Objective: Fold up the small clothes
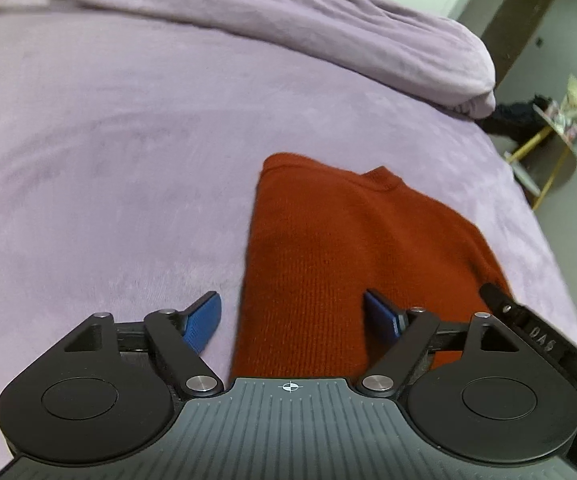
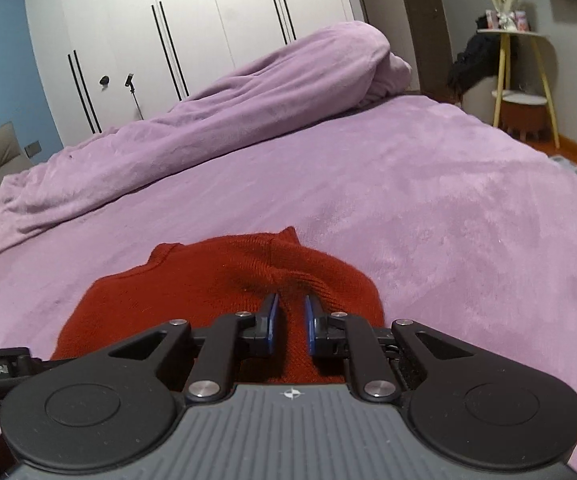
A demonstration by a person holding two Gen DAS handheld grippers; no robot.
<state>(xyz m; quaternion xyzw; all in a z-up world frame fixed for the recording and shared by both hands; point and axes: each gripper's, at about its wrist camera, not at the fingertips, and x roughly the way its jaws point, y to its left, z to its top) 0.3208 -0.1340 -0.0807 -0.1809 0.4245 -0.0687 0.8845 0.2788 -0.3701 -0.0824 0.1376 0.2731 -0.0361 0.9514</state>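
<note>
A rust-red sweater (image 1: 340, 264) lies folded on a purple bed (image 1: 108, 152), a rumpled purple blanket (image 2: 216, 96) heaped along the far side. The left gripper (image 1: 292, 314) hovers over the garment's near left edge, fingers (image 1: 202, 320) spread wide and holding nothing. The right gripper (image 2: 290, 322) sits at the sweater's near right part, fingers narrow with a ridge of knit between them. A yellow-legged side table (image 2: 516, 64) stands far right.

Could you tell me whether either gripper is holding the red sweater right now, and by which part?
The right gripper pinches a raised fold of the red sweater; the left gripper is open, holding nothing.
</note>
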